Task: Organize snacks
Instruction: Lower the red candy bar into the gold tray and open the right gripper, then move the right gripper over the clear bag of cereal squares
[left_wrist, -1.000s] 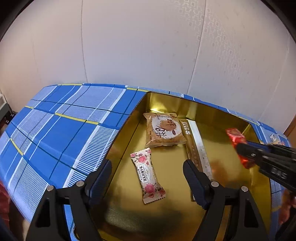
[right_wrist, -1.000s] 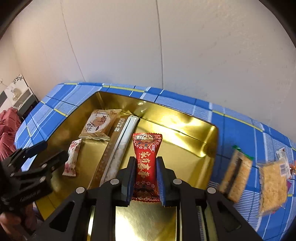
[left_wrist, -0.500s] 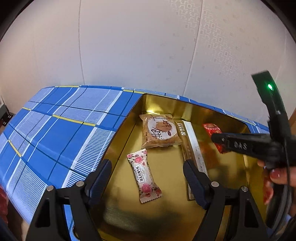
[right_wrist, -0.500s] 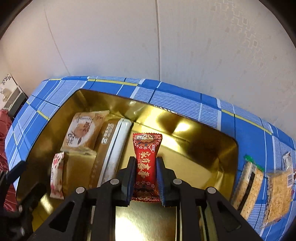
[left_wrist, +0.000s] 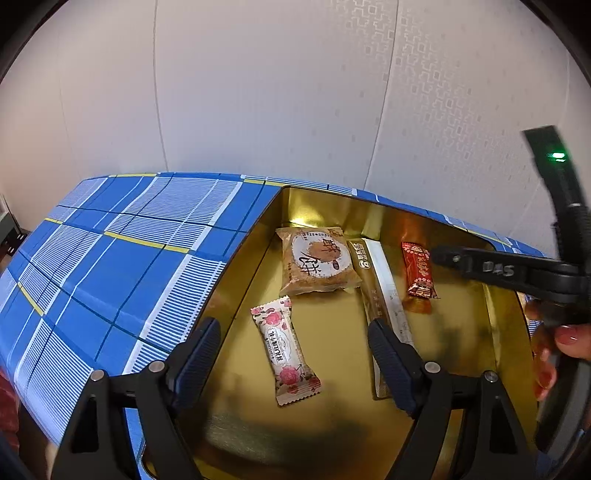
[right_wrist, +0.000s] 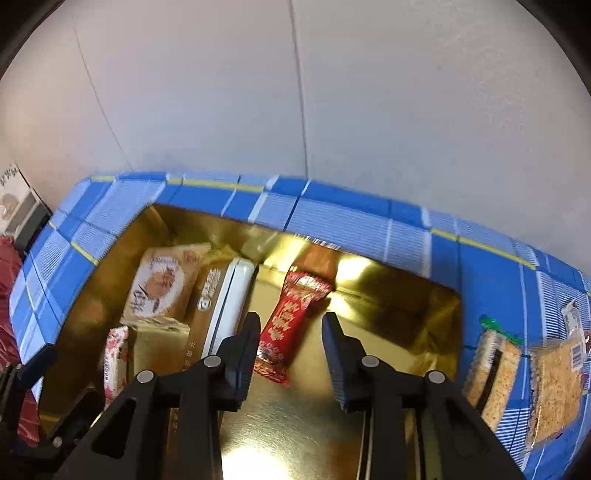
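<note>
The red snack packet (right_wrist: 291, 325) is lying on the floor of the gold tin (right_wrist: 399, 325), just beside the long brown-and-white bar (right_wrist: 225, 306) and between the spread fingers of the right tongs (right_wrist: 290, 349), which are gripping nothing. The packet is being left parallel to the bar, so that a tidy row is being formed along the tin's floor. In the left wrist view the same red packet (left_wrist: 419, 271) is being seen flat on the gold bottom, with the right tongs (left_wrist: 439, 254) being held just above and beside it.

The left tongs (left_wrist: 291, 360) are being held wide apart over the near end of the tin, empty, with the pink floral candy (left_wrist: 284, 347) lying between the fingers but, as far as can be judged, untouched. The round pastry pack (left_wrist: 317, 260) is sitting toward the far wall, beside the bar.

Two snacks are still waiting outside the tin on the blue plaid desk (right_wrist: 491, 273): a seeded bar (right_wrist: 489, 363) and a crumbly square pack (right_wrist: 554, 387), both just beyond the tin's right wall. These are probably being kept within the right tongs' reach for the next pickups.
</note>
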